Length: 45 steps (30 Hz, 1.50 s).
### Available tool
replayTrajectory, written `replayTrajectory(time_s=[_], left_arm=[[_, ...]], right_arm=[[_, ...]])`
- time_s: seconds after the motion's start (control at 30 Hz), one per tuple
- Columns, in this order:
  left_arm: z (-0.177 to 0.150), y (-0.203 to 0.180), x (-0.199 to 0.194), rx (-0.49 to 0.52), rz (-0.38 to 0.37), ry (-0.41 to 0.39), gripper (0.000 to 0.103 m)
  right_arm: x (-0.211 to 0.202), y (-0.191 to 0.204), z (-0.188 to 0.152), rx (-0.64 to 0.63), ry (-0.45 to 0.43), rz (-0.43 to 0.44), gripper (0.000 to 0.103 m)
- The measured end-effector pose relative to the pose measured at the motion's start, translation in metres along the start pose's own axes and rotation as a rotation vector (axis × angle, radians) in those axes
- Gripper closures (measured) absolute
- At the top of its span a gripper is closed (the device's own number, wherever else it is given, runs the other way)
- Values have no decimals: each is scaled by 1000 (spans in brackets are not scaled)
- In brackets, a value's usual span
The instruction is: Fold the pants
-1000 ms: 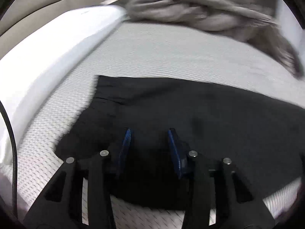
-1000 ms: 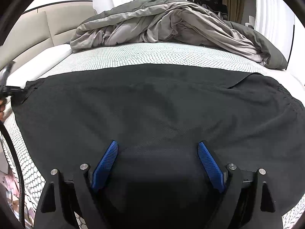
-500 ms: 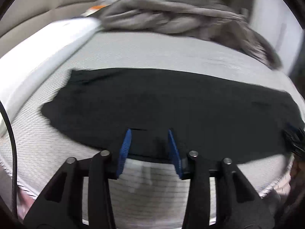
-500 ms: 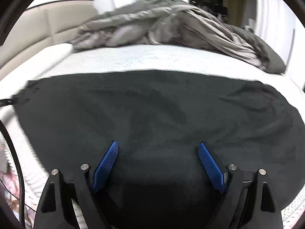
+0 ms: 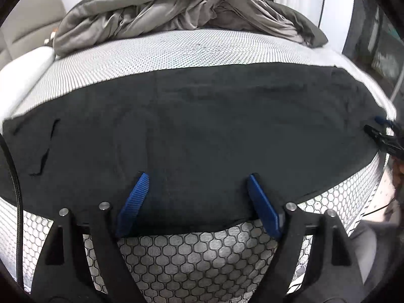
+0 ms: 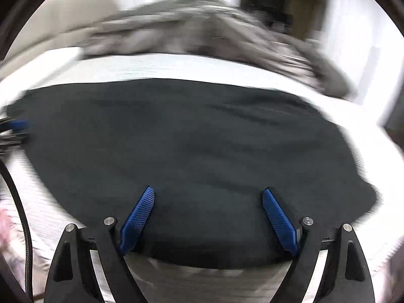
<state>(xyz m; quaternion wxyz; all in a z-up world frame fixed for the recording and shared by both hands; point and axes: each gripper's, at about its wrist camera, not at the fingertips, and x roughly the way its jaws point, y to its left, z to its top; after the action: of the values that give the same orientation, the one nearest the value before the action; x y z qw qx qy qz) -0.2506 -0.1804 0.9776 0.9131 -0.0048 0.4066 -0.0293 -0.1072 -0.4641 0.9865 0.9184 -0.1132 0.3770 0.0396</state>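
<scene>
black pants (image 5: 202,131) lie spread flat across the mesh-patterned mattress (image 5: 192,50), directly ahead of both tools. the left gripper (image 5: 197,197) has just been opening — its blue pads (image 5: 133,199) now stand wide apart over the near hem, cloth lying below the gap, nothing pinched. the right gripper (image 6: 209,214) is spread wide too, its pads over the near edge of the pants and not clamping them; that view is blurred. beyond the pants, further from the tools, a crumpled grey duvet (image 5: 176,7) is heaped on the mattress. the right gripper's tip shows at the pants' far right end in the left wrist view.
</scene>
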Motion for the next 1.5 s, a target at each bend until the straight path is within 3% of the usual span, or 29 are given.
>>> replayTrajectory(time_s=[0.07, 0.13, 0.2, 0.33, 0.43, 0.6, 1.03, 1.23, 1.37, 1.5], left_arm=[[-6, -7, -3, 9, 10, -2, 22], [1, -4, 7, 17, 22, -3, 20], [-7, 45, 4, 9, 27, -4, 19], [9, 74, 26, 11, 29, -13, 18], [13, 80, 33, 13, 28, -15, 18], [16, 86, 39, 12, 25, -8, 18], [23, 89, 53, 12, 48, 22, 17], [33, 88, 56, 3, 66, 7, 17], [45, 80, 45, 22, 8, -39, 17], [63, 70, 41, 33, -19, -59, 17]], right_arm=[[11, -44, -10, 106, 13, -90, 15], [15, -62, -16, 187, 13, -27, 15], [15, -55, -16, 144, 2, -59, 13], [18, -50, -22, 148, -30, -101, 13], [18, -55, -27, 186, -53, -83, 13], [21, -44, -19, 165, -27, -128, 13], [21, -46, -11, 135, 8, -103, 13], [8, -35, -5, 94, -20, -151, 12], [-11, -10, 0, 71, -71, -49, 12], [-6, 31, 25, 20, -45, 85, 12]])
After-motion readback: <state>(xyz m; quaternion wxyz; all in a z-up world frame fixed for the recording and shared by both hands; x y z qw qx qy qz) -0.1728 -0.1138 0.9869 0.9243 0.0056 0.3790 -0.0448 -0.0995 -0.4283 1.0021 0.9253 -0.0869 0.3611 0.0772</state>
